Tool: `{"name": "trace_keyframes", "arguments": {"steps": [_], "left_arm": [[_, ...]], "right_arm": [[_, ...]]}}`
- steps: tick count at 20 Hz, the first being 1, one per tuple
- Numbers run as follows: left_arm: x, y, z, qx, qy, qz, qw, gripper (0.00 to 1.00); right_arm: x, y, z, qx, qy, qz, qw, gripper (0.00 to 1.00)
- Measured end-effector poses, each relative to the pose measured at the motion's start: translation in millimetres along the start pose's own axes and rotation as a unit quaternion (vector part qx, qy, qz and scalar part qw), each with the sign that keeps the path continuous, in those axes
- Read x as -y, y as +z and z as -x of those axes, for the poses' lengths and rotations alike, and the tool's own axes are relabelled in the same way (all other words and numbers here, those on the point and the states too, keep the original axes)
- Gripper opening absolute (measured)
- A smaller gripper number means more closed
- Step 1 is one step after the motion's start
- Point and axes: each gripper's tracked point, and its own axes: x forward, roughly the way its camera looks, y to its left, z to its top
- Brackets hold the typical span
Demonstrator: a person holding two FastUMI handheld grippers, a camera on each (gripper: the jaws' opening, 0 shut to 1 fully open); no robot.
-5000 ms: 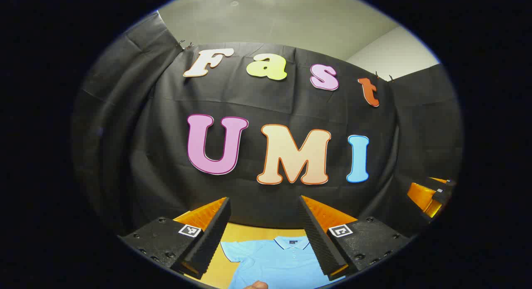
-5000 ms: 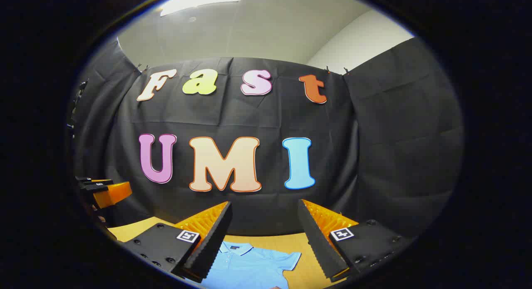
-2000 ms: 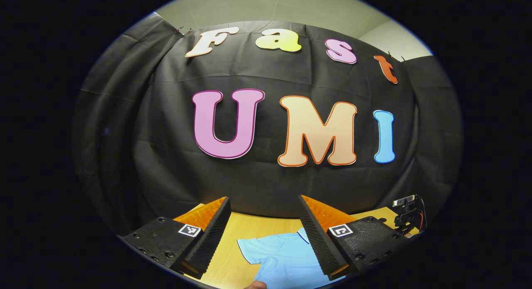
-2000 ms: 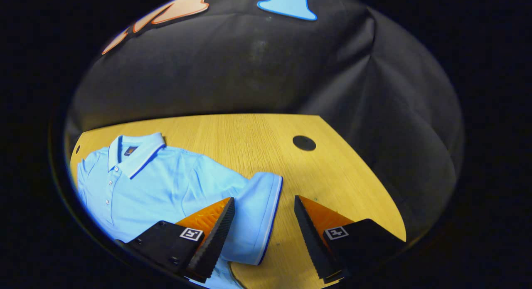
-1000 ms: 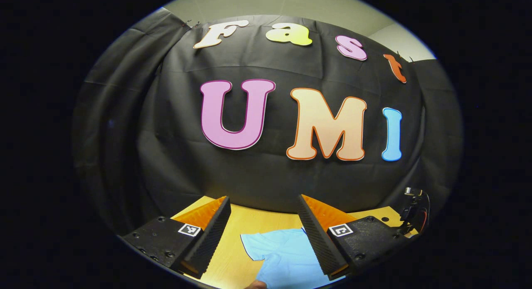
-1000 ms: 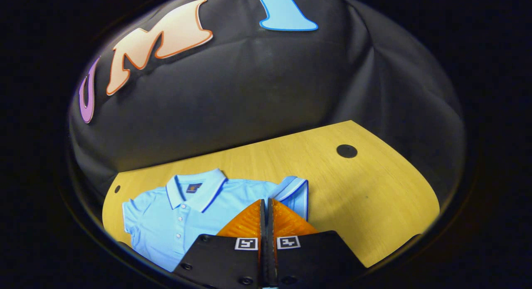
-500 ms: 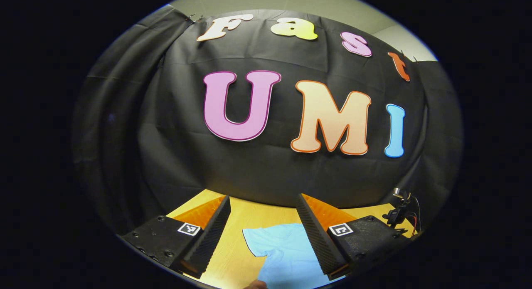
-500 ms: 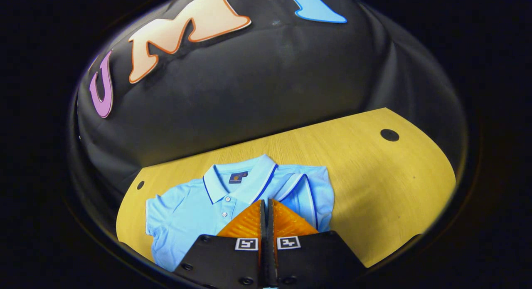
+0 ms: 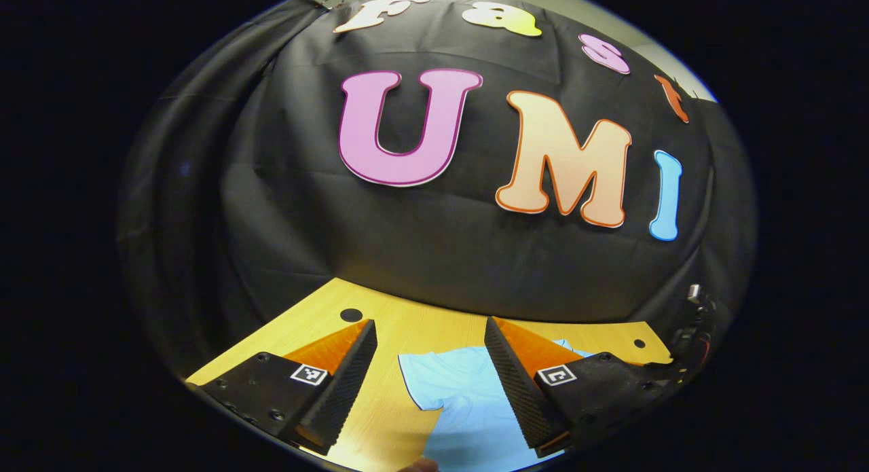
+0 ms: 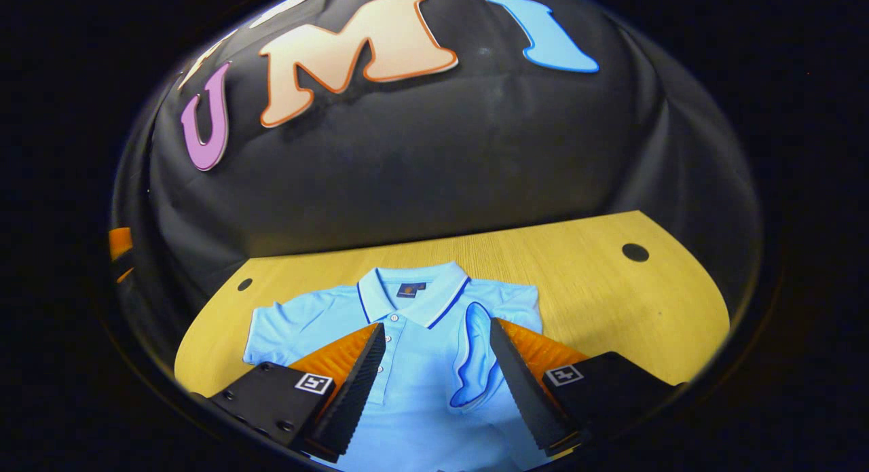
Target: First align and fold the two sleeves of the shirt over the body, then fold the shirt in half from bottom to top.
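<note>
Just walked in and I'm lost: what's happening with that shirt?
A person is folding a light blue polo shirt on a wooden table with a claw in each hand. The right claw hangs open over the shirt's chest; beside it one sleeve lies folded over the body. The left claw is open above the other sleeve, which lies flat and unfolded.

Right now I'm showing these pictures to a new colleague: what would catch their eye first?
The light blue polo shirt lies face-up on the yellow wooden table, collar toward the booth wall, with one sleeve already folded onto the body. The right hand-held gripper hovers open over it. In the left gripper view, the left hand-held gripper is open too, near the shirt's other sleeve, which lies flat.
</note>
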Motion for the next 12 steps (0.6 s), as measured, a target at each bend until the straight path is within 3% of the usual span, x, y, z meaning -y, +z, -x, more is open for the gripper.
{"name": "trace_keyframes", "arguments": {"steps": [1, 7, 11, 12], "left_arm": [[-0.1, -7.0, -8.3, -0.009, -0.002, 0.001, 1.000, 0.95], [2.9, -57.1, -60.3, -0.077, -0.011, 0.026, 0.997, 0.95], [-6.1, -88.9, -88.7, -0.105, -0.003, 0.020, 0.994, 0.96], [-9.9, -99.3, -95.6, -0.116, 0.003, 0.019, 0.993, 0.95]], "right_arm": [[2.8, 3.3, 12.4, 0.009, -0.001, 0.005, 1.000, 0.97], [44.0, 7.0, 65.0, 0.029, -0.030, 0.037, 0.998, 0.97], [81.4, -11.7, 81.6, 0.007, -0.067, 0.006, 0.998, 0.98], [88.0, -14.4, 84.5, 0.006, -0.074, -0.002, 0.997, 0.93]]}}
